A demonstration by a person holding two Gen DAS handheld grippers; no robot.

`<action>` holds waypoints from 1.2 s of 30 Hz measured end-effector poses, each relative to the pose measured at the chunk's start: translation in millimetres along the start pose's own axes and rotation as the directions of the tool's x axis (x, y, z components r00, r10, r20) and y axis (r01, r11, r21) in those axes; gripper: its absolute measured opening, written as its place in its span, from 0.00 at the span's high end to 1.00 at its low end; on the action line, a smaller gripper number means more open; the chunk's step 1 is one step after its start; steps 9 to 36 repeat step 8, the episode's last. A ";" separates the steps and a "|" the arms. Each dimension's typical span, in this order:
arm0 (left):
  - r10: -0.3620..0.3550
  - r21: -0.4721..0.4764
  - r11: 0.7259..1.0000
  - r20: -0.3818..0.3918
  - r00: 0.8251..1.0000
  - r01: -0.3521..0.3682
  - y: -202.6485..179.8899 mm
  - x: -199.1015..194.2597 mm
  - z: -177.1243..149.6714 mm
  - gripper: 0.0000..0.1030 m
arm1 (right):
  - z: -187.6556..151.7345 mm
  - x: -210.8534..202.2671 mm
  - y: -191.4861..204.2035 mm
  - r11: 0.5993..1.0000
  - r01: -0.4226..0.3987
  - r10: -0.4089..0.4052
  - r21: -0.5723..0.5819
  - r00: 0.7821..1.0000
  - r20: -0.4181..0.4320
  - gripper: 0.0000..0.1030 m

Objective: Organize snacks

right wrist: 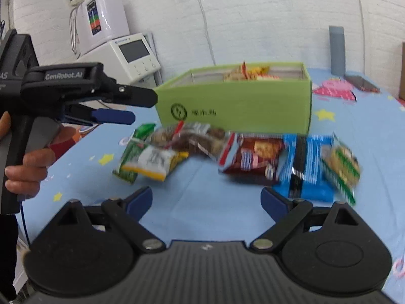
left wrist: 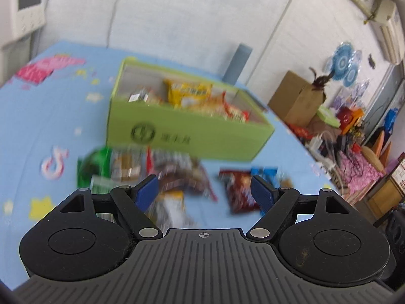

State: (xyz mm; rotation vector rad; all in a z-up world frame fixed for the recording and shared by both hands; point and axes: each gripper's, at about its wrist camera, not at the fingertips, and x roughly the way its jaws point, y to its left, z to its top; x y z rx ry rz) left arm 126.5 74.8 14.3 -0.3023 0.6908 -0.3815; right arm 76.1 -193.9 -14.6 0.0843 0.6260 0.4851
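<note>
- Both of my grippers hang above the bed with nothing in them: left gripper (left wrist: 204, 190) has its jaws spread wide, right gripper (right wrist: 206, 200) likewise spread, blue pads bare.
- Just ahead of my right gripper, to its right: blue foil packet (right wrist: 305, 164), crinkly and flat, overlapping a dark red snack bag (right wrist: 253, 160) on its left, with a green-striped packet (right wrist: 345, 167) at its far right.
- Ahead and left of my right gripper: yellow-and-white pouch (right wrist: 154, 160) lying on a green packet (right wrist: 134, 152), clear-wrapped brown snacks (right wrist: 195, 139) behind them. All glossy soft film, pillow-shaped, blurred by motion.
- From my left wrist the same heap sits right under and ahead of the fingers; the dark red bag lies close to my right finger.
- Beyond the loose pile, farther ahead of both grippers: green cardboard box (left wrist: 192, 131), rigid, rectangular, open top, printed logo on its front wall.
- Box already holds some packets, a yellow bag (left wrist: 187, 92) and orange-red ones beside it, so I judge the job partly done.
- Left to do, by my guess: roughly half a dozen or more packets lie loose on the blue printed sheet (right wrist: 202, 197).
- Neither gripper touches a packet yet; which one goes next I can't tell.
</note>
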 end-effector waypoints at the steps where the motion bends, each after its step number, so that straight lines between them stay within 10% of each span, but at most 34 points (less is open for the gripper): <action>1: 0.004 -0.009 1.000 -0.012 1.000 -0.004 0.6 -0.4 -7.8 0.33 | -10.3 -4.6 1.1 1.000 0.008 -0.008 0.016 1.000 -0.009 0.09; 8: -0.097 0.003 0.995 -0.081 0.992 0.097 -30.2 18.4 -15.9 0.34 | -19.7 -29.6 -26.8 0.991 0.123 -0.124 0.049 0.992 0.027 0.09; 36: -0.097 0.003 0.995 -0.081 0.992 0.097 -30.2 18.4 -15.9 0.34 | -19.7 -29.6 -26.8 0.991 0.123 -0.124 0.049 0.992 0.027 0.09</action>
